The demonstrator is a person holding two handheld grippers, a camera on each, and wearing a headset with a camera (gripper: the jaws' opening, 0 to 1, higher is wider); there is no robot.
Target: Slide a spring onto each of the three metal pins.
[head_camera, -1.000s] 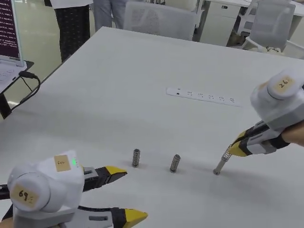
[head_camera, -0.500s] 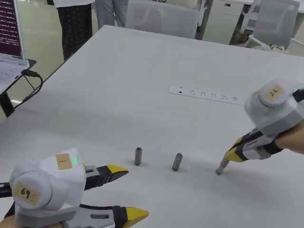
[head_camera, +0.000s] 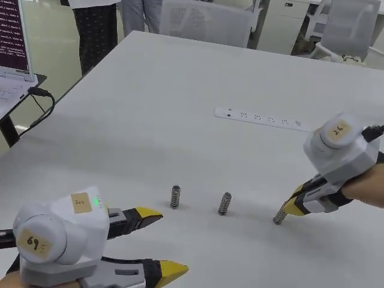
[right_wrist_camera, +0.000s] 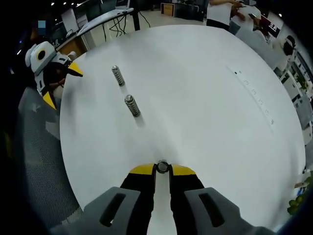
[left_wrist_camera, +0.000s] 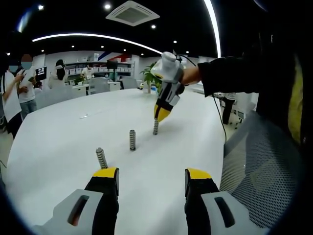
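Three metal pins stand in a row on the white table [head_camera: 180, 108]. The left pin [head_camera: 175, 196] and the middle pin [head_camera: 224, 203] each carry a spring. The right pin [head_camera: 280, 213] leans, and my right gripper [head_camera: 292, 207] is shut on the spring [right_wrist_camera: 162, 166] around it, low near the table. My left gripper [head_camera: 168, 242] rests open at the front left, with nothing between its yellow fingertips [left_wrist_camera: 106, 173]. The left gripper view looks along the row of pins [left_wrist_camera: 132, 139] towards the right gripper [left_wrist_camera: 161, 114].
A white power strip [head_camera: 264, 120] lies across the table behind the pins. A laptop [head_camera: 12, 54] with a cable stands off the table's left edge. Chairs [head_camera: 204, 21] and standing people [head_camera: 96, 24] are at the far end.
My right gripper has moved down and slightly right along the leaning pin, taking the spring lower on it. The left gripper has stayed where it was.
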